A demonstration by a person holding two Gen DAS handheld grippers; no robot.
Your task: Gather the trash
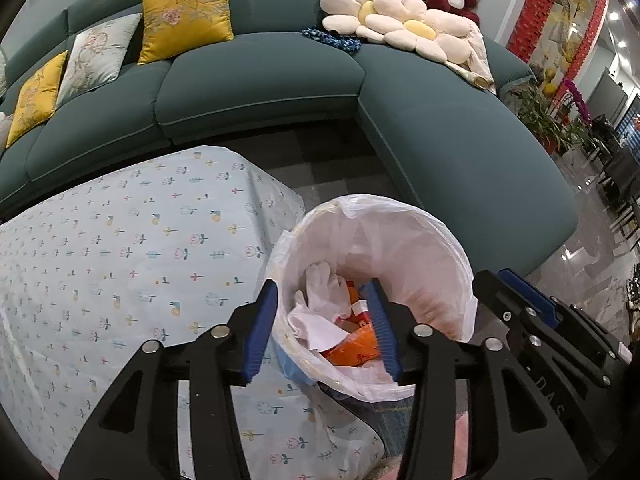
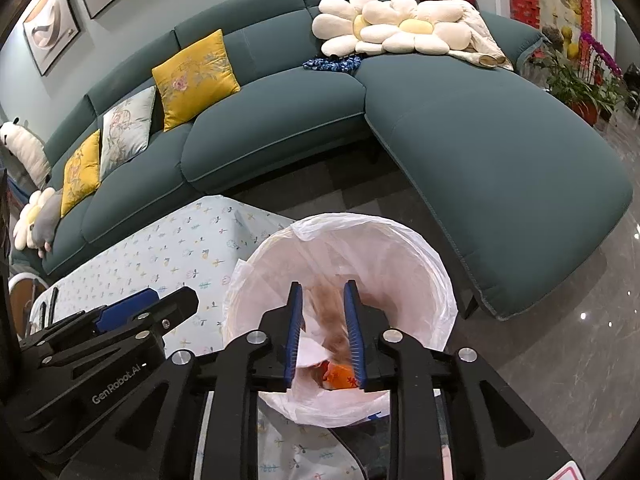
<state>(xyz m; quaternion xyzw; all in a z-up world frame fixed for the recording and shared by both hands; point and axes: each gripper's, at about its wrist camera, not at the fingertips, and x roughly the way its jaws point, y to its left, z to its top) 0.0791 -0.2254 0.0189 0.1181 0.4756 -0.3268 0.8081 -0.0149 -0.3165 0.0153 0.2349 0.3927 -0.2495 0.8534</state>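
Note:
A trash bin lined with a white plastic bag stands beside the table. Inside lie crumpled white paper and an orange wrapper. My left gripper hangs open over the bin's near left rim, with nothing between its blue pads. My right gripper is over the same bag-lined bin, jaws apart. A blurred brownish scrap shows between its pads, and no pad clearly presses on it. Below that lies the orange wrapper. Each gripper shows at the edge of the other's view.
A table under a pale floral cloth sits left of the bin. A teal corner sofa with cushions curves behind, its chaise running close to the bin's right. Glossy floor spreads on the right, with plants beyond.

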